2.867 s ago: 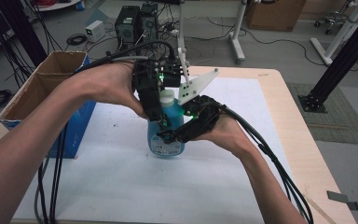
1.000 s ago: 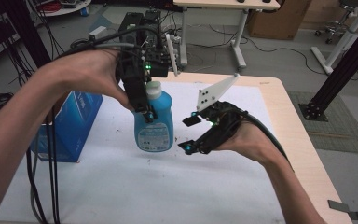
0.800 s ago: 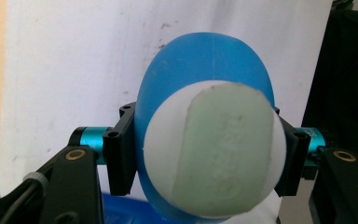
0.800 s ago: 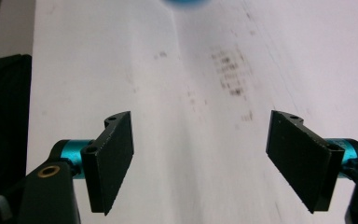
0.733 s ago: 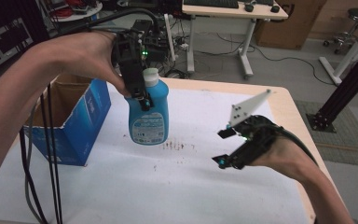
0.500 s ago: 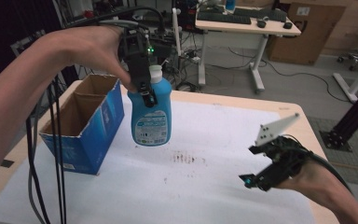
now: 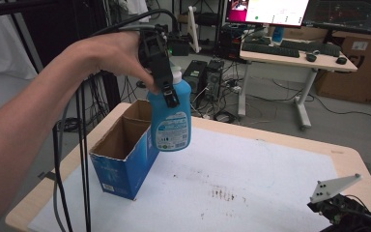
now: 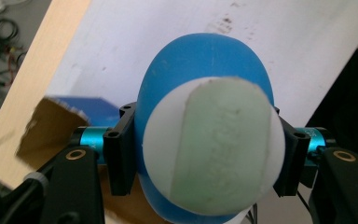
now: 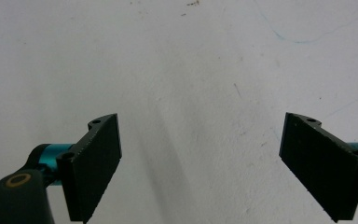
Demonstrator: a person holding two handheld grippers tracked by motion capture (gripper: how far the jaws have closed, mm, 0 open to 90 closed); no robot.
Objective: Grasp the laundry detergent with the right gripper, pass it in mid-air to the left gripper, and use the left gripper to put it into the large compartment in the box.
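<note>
A blue bottle (image 7: 170, 121) with a white cap hangs in the air, upright, over the near right corner of an open blue cardboard box (image 7: 123, 150). My left gripper (image 7: 166, 89) is shut on the bottle's neck from above. In the left gripper view the white and pale green cap (image 8: 212, 149) sits between the black jaws, with the box (image 8: 70, 116) below at left. My right gripper (image 7: 340, 212) rests low at the table's near right corner. Its jaws (image 9: 200, 163) stand wide open over the white mat with nothing between them.
A white mat (image 7: 251, 179) with a brown stain covers the wooden table (image 7: 352, 159). Black cables (image 7: 82, 159) hang from my left gripper down the left side. Beyond the table stand a desk (image 7: 294, 55) with monitors and a cardboard carton (image 7: 352, 72).
My left gripper has lifted the bottle and carried it left, toward the box. My right gripper let go of the bottle, opened, and drew back to the near right corner.
</note>
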